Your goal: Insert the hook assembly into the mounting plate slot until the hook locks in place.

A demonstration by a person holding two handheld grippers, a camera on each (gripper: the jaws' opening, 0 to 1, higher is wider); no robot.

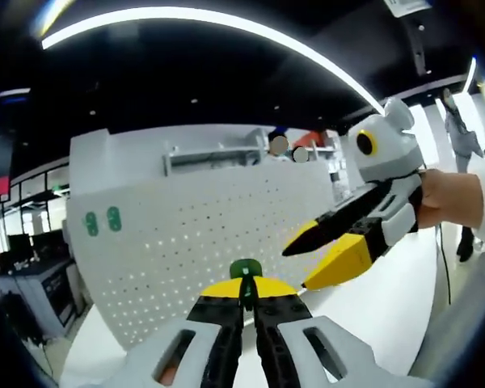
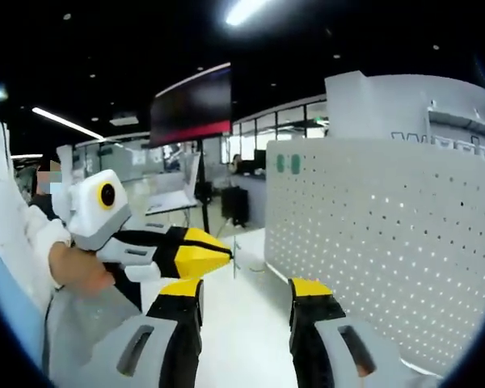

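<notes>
While approaching: hook not yet seated.
Left gripper (image 1: 248,293): jaws clamped on green hook (image 1: 246,270), near pegboard (image 1: 194,242).
Right gripper (image 2: 246,293): jaws apart, empty, beside pegboard (image 2: 388,242).
Technique: likely square the hook to a slot, push straight, ease until it locks.

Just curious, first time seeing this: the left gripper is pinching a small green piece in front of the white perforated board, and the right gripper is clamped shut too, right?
Not quite. The right gripper view shows the right gripper open, holding nothing. The left gripper does pinch the green piece before the perforated board.
</notes>
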